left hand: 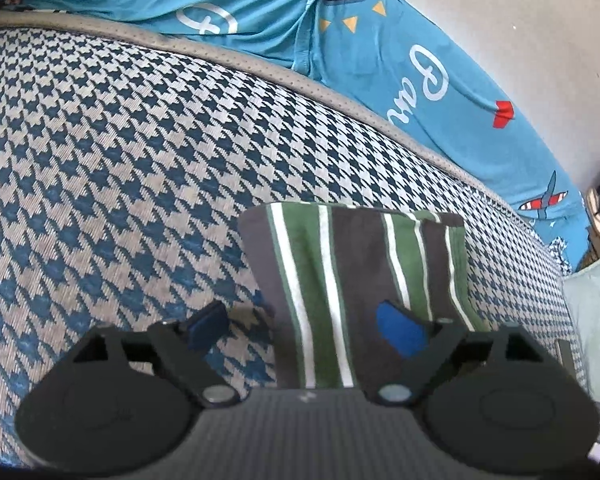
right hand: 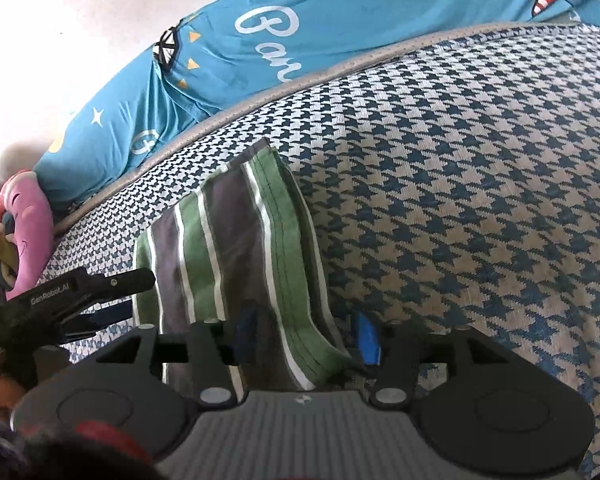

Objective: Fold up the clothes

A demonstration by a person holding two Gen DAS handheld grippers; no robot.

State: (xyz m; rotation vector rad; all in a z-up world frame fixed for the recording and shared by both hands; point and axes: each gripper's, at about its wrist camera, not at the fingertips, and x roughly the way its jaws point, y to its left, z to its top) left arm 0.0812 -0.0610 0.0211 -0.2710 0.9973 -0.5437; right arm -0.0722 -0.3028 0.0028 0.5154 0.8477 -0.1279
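A folded cloth with green, grey and white stripes [left hand: 352,264] lies on a blue-and-white houndstooth cover [left hand: 120,168]. My left gripper [left hand: 304,330] is open and low over the cloth's near left corner. Its right pad [left hand: 400,332] is above the stripes and its left pad [left hand: 208,326] is over bare cover. In the right wrist view the same cloth [right hand: 236,240] runs away from me. My right gripper [right hand: 306,338] is open and straddles the cloth's thick right edge, with the left pad [right hand: 246,336] over the fabric and the right pad [right hand: 366,338] just beside it. The left gripper [right hand: 100,292] shows at the cloth's far side.
Bright blue printed bedding [left hand: 380,64] is bunched along the back against a pale wall [right hand: 80,20]. A grey piped border [right hand: 340,68] edges the cover. Pink soft toys [right hand: 28,224] sit at the left end. A pale cushion [left hand: 592,312] sits at the right end.
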